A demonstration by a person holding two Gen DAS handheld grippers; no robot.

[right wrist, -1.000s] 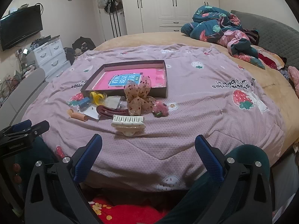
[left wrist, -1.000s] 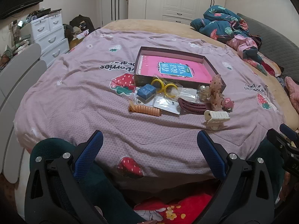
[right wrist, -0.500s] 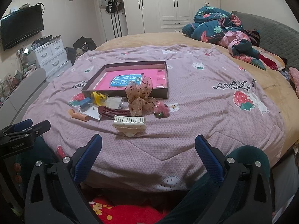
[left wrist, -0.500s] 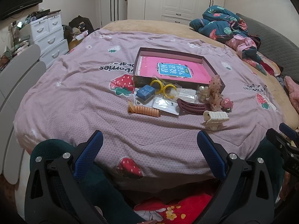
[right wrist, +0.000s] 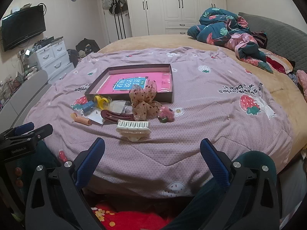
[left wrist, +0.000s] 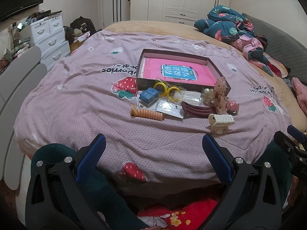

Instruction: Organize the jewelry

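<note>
The left gripper (left wrist: 153, 143) and right gripper (right wrist: 152, 147) are hovering at the bed's near edge, jaws released and holding nothing. Beyond them, a cream plastic claw clip (right wrist: 133, 127) is lying on the lilac strawberry-print quilt (right wrist: 211, 115), with other hair accessories clustering behind it, just before the shallow brown cardboard tray (right wrist: 170, 84).

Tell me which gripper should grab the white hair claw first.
Right, probably. The white hair claw lies almost straight ahead of the right gripper, nearest of the pile. From the left gripper it sits off to the right. Both have their jaws open and hold nothing.
</note>
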